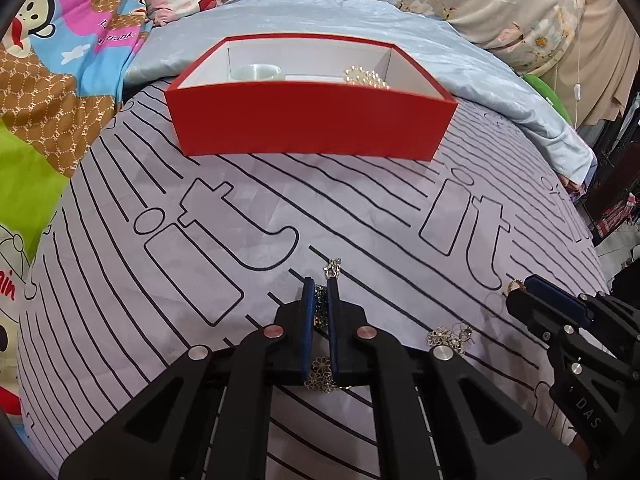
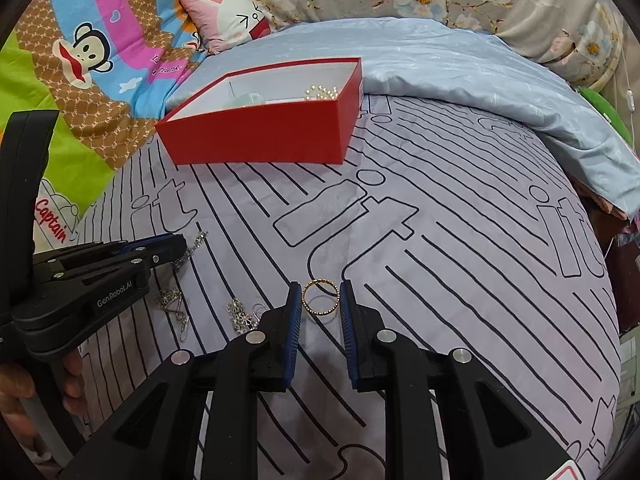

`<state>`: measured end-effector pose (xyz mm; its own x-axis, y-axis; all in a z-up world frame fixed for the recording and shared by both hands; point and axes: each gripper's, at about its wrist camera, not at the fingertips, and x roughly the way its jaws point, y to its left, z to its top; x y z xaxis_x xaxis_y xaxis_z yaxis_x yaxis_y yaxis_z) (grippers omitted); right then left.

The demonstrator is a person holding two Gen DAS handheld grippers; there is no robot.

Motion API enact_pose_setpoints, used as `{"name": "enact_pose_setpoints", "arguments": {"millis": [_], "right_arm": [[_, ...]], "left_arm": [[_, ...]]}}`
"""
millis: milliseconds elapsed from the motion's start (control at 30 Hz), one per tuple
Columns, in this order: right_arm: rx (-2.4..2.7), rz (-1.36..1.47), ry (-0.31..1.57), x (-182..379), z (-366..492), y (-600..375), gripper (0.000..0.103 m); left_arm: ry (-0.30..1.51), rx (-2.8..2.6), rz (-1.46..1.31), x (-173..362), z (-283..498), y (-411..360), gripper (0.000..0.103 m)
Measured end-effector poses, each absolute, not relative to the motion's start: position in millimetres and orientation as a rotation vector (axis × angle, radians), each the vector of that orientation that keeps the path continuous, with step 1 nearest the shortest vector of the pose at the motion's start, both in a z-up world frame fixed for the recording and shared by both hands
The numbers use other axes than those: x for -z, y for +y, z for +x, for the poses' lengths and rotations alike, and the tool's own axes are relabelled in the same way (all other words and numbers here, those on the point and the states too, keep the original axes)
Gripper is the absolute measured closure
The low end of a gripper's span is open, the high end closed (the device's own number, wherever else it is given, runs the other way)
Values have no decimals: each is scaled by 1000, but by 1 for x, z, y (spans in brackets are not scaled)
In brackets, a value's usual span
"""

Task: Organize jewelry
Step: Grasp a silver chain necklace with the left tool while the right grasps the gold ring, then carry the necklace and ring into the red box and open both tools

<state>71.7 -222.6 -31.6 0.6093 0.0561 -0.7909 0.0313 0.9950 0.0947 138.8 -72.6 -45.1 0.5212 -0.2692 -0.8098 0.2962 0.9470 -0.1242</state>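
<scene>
My left gripper (image 1: 321,280) is shut on a silver flower-link chain (image 1: 321,375) that runs between its pads and pokes out at the tip; it also shows in the right wrist view (image 2: 180,246). My right gripper (image 2: 321,290) is open around a gold bangle (image 2: 320,297) that lies on the sheet between its fingertips. The right gripper shows at the right of the left wrist view (image 1: 520,286). A red box (image 1: 312,120) with a white inside stands farther back and holds a pale green bangle (image 1: 256,72) and a pearl piece (image 1: 366,77).
Loose silver pieces (image 2: 240,314) and another silver piece (image 2: 176,306) lie on the striped lilac sheet (image 2: 440,240) between the grippers. A light blue quilt (image 2: 460,80) and pillows lie behind the box. The bed edge drops off at the right.
</scene>
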Motion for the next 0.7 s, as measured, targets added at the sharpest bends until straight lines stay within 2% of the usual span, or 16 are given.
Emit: {"name": "enact_pose_setpoints", "arguments": {"millis": [700], "right_arm": [[-64, 64, 754, -40, 111, -220, 85]], "left_arm": [[788, 332, -4, -35, 163, -57, 98]]}}
